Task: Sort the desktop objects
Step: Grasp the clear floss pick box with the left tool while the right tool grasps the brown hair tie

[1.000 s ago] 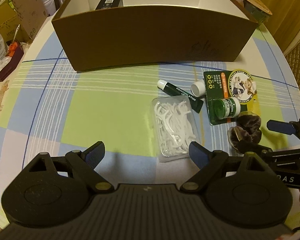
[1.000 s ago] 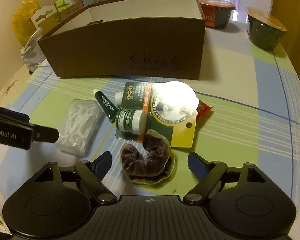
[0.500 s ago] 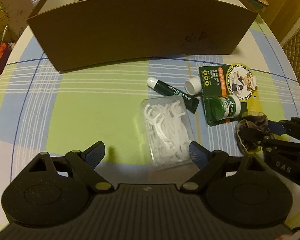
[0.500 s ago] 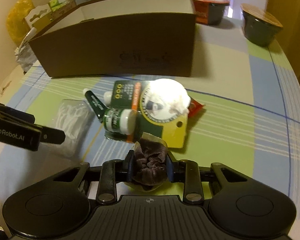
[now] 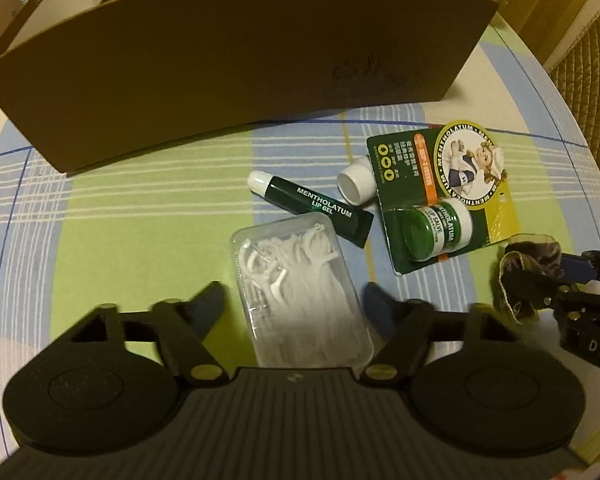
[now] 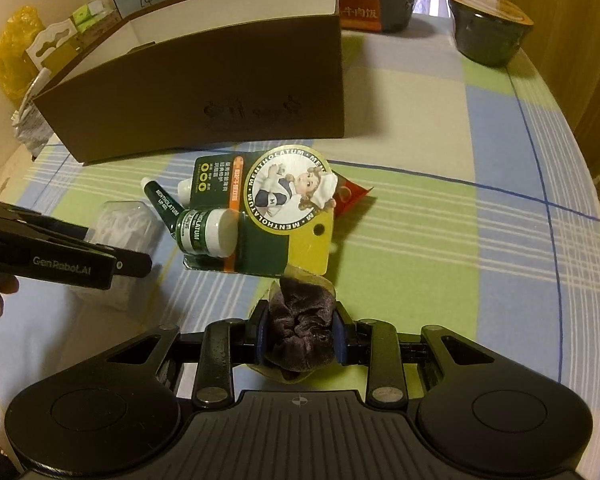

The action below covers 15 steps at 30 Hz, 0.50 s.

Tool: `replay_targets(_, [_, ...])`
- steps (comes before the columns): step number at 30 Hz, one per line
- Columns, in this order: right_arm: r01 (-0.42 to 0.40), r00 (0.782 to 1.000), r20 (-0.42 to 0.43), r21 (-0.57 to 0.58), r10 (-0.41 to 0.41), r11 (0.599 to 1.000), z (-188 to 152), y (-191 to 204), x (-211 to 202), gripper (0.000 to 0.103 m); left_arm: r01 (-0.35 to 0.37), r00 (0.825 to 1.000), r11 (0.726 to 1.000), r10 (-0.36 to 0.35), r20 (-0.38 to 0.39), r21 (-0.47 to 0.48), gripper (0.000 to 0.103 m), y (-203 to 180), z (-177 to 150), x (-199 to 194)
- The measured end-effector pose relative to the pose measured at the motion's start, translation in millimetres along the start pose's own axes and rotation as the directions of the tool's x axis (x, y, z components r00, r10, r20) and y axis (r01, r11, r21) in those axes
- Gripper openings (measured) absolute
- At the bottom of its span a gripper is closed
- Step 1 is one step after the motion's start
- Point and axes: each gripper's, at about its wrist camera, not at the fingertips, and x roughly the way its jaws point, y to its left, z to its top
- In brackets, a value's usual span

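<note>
The right gripper (image 6: pixel 299 338) clamps the brown scrunchie (image 6: pixel 302 330) near the tabletop's front; the left gripper (image 5: pixel 296 300), jaws just narrowing, straddles the floss-pick box (image 5: pixel 300 300) ungripped; that slick box may squirt sideways.

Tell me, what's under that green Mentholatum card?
Under the card, a red packet pokes out at its right edge, and a white cap sticks out at the left. The card covers the rest of both, so the print on the packet stays hidden.
</note>
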Motion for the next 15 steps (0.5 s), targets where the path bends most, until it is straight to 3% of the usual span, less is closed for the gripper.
replay_targets(6, [-0.005, 1.0, -0.007, -0.015, 0.005, 1.0, 0.8, 2.7, -1.1, 0.028, 0.008, 1.0, 0.999, -0.008, 0.022, 0.036, 0.052, 2.9, -5.7, -3.3])
replay_targets(15, [-0.03, 0.999, -0.02, -0.015, 0.029, 0.999, 2.9, 5.5, -8.1, 0.027, 0.017, 1.0, 1.0, -0.017, 0.015, 0.01, 0.052, 16.2, -20.8, -13.5])
